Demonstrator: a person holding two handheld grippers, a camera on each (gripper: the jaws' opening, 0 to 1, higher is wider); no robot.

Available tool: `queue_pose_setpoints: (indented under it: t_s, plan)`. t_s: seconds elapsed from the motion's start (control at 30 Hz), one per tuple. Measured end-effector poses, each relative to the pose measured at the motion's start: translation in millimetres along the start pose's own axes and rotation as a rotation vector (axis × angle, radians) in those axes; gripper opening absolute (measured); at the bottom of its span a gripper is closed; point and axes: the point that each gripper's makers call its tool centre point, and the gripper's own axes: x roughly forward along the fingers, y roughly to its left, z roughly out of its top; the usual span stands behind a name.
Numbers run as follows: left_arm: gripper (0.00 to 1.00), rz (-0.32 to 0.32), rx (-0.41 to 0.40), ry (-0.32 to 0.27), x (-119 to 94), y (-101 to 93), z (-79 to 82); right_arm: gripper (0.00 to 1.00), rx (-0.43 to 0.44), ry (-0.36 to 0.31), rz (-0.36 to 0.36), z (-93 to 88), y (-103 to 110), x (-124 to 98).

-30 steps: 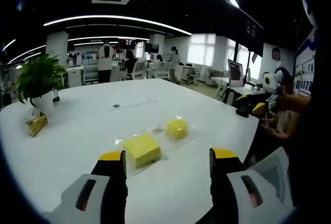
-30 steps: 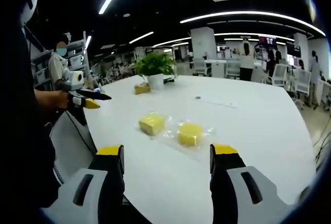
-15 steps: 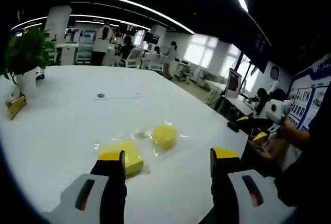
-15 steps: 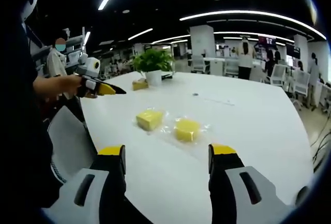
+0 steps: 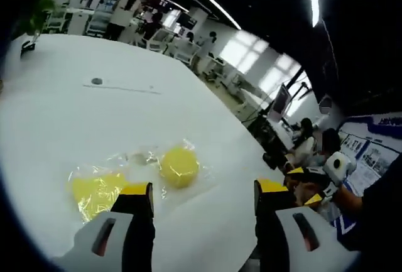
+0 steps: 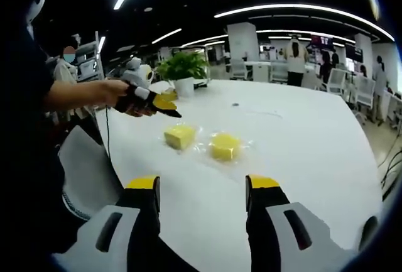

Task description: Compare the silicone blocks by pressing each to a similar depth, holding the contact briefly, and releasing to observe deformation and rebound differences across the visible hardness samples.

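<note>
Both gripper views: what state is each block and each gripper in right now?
Square block: flat on table, in clear wrap, untouched.
Round block: flat on table, in clear wrap, untouched.
Left gripper: above the table by the square block, touching nothing.
Right gripper: jaws open, empty.

Matt yellow silicone blocks (image 6: 179, 136) in crinkly clear plastic (image 5: 139, 157) on a smooth white table (image 6: 301, 140).

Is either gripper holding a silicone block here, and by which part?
Nothing is held. Both the left gripper and right gripper stand open, short of both yellow blocks.
</note>
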Motion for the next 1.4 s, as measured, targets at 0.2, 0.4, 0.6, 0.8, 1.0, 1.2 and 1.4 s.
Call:
queue_pose_setpoints:
  t_s: [0.2,0.4,0.6,0.8,1.0,1.2,1.4]
  plan:
    - [0.66,0.045,-0.084,0.01,29.4,25.6,3.0,0.5,0.022,0.017,-0.015,-2.8,-2.9,-1.8]
    - [0.61,0.098,-0.096,0.029,56.0,44.9,3.0,0.48,0.037,0.032,-0.025,-8.6,-3.3,-4.2]
    - [0.63,0.143,-0.166,0.044,77.9,57.3,-0.1,0.48,0.048,0.046,-0.044,-12.7,-6.6,-6.8]
    - [0.58,0.134,-0.327,0.027,89.5,63.9,0.5,0.47,0.054,0.055,-0.05,-14.0,-10.9,-6.7]
    - [0.47,0.154,-0.454,0.01,95.2,76.4,0.6,0.46,0.057,0.055,-0.046,-14.2,-12.8,-5.6]
    - [0.38,0.147,-0.632,-0.041,104.9,86.2,6.9,0.45,0.059,0.057,-0.047,-16.4,-15.4,-5.6]
    - [0.35,0.149,-0.607,0.004,114.2,81.9,0.6,0.44,0.075,0.056,-0.062,-20.1,-23.4,-9.9]
